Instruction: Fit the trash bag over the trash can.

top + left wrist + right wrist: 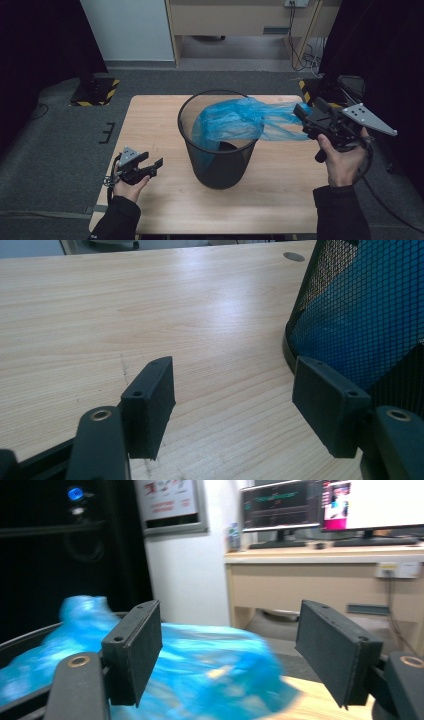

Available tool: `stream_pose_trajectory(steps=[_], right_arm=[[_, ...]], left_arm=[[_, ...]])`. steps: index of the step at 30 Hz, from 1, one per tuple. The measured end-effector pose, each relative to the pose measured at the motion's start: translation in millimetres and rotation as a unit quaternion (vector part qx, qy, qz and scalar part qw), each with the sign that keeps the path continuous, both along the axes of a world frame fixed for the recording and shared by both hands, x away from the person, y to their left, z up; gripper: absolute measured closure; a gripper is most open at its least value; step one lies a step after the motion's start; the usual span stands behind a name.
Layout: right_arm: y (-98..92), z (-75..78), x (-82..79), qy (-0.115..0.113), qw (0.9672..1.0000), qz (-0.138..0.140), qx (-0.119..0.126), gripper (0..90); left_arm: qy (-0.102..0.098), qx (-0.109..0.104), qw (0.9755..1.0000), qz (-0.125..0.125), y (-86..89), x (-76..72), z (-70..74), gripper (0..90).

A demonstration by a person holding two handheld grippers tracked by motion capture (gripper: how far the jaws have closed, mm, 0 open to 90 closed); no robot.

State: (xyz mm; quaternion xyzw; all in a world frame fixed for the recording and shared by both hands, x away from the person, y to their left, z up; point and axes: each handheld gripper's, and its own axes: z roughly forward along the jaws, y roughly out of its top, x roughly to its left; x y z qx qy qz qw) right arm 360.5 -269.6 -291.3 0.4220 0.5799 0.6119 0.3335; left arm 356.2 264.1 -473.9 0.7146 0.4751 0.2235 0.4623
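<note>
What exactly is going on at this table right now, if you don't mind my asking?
A person is fitting a blue plastic bag into a black mesh wastebasket on the wooden table. Part of the bag sits inside the basket; the rest trails over the rim toward the right gripper, whose jaws stand open beside it. The left gripper waits open, left of the basket.

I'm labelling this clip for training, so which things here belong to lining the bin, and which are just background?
In the job:
mesh bin
blue bag, draped over the bin's rim
right gripper, open, beside the bag
left gripper, open, empty
table

Just about:
desk
monitors
floor blocks with striped edges
</note>
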Motion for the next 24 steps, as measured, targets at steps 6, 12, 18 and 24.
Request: stream_pose_trajectory(steps=[6,12,18,24], right_arm=[[-1.7,-12.0,5.4,0.017,0.9998,0.004,0.003,25.2],[4.0,-18.4,9.2,0.031,0.9990,0.030,-0.012,63.9],[15.0,-10.6,10.7,0.025,0.9982,0.054,-0.011,88.0],[36.3,3.0,4.0,-0.007,0.9963,0.084,-0.012,90.0]], left_arm=[[0.002,0.001,1.0000,-0.002,-0.5,0.3,-1.1,32.9],[0.001,0.000,1.0000,-0.002,-0.2,0.2,-0.8,33.0],[-0.001,-0.004,1.0000,-0.002,-0.4,-0.1,0.2,33.7],[-0.009,-0.008,0.9999,-0.002,-0.9,-1.1,2.1,34.1]])
